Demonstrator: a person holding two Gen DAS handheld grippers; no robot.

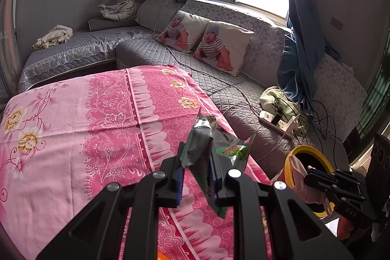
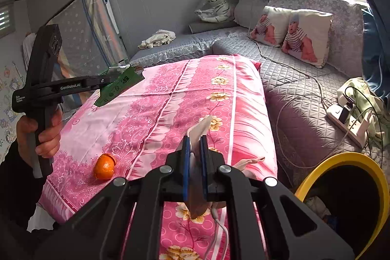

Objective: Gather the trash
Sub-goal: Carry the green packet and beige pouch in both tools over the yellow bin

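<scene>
My left gripper (image 1: 195, 177) is shut on a green and silver snack wrapper (image 1: 201, 138), held above the pink flowered cloth (image 1: 73, 138); the wrapper also shows in the right wrist view (image 2: 117, 87). My right gripper (image 2: 195, 162) is shut on a pale face mask (image 2: 201, 128), held above the cloth's right side; in the left wrist view the mask (image 1: 298, 169) hangs in front of the bin's mouth. A yellow-rimmed black bin (image 2: 346, 157) stands to the right of the table. An orange peel (image 2: 104, 166) lies on the cloth at the left.
A grey quilted sofa (image 1: 170, 52) with two baby-print pillows (image 1: 219, 45) wraps round the far side. A power strip (image 2: 346, 123) with cables lies on the sofa near the bin. A toy tiger (image 1: 119, 4) sits in the corner.
</scene>
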